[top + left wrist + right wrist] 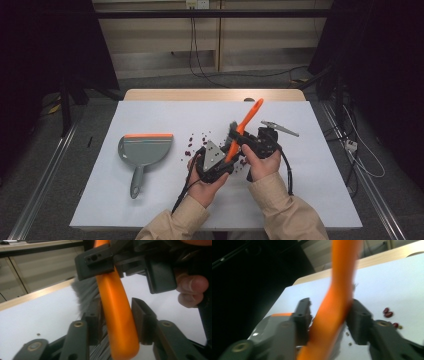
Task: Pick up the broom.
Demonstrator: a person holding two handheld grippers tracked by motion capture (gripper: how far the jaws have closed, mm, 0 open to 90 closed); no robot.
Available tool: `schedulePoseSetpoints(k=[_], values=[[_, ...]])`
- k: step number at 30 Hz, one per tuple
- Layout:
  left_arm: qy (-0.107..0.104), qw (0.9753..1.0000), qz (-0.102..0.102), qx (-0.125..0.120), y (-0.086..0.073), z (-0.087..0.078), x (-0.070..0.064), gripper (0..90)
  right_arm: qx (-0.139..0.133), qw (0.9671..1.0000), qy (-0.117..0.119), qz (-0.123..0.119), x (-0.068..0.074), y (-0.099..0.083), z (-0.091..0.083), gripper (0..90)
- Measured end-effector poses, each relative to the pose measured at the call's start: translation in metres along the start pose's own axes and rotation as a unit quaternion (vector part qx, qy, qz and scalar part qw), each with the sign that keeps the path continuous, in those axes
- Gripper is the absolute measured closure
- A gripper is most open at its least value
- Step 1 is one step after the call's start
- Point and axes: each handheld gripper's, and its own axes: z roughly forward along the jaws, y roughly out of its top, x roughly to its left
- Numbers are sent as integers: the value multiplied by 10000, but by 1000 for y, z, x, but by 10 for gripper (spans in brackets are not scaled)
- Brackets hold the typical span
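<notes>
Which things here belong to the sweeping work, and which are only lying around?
Belong to the work:
- orange brush, between both grippers
- red beans scattered on the table
- grey dustpan

Lying around:
- cables on the floor
- white plug beside the table

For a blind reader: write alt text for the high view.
Two hands hold grippers over a white table, both meeting at an orange brush held tilted. Red beans lie scattered beside it, and a grey dustpan sits to the left.

Brush [117, 315]: glossy, smooth orange plastic handle, grey fibre bristles. Dustpan [142, 150]: smooth grey plastic. Bench [310, 165]: matt white top, wooden far edge.
</notes>
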Motion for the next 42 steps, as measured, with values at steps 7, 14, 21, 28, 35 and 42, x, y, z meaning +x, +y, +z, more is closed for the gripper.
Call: schedulePoseSetpoints(k=[7, 14, 21, 28, 35, 42], values=[[-164, 9995, -278, 70, 3, -6, 13, 506, -29, 9982, -167, -581, -8, 7, -3, 713], [-249, 9996, -152, 67, 5, -15, 28, 356, 93, 9929, -421, -1107, -25, 28, -23, 712], [-445, 9987, -206, 138, 10, -28, 43, 241, 411, 9874, -672, -1373, -48, 39, -36, 711], [-428, 9988, -159, 184, 20, -47, 59, 166, 912, 9804, -872, -1516, -67, 45, -42, 710], [-422, 9985, -275, 207, 19, -65, 81, 118, 1291, 9707, -1246, -1597, -84, 47, -39, 710], [-308, 9987, -294, 293, 12, -79, 98, 112, 1423, 9676, -1386, -1557, -94, 47, -30, 710]])
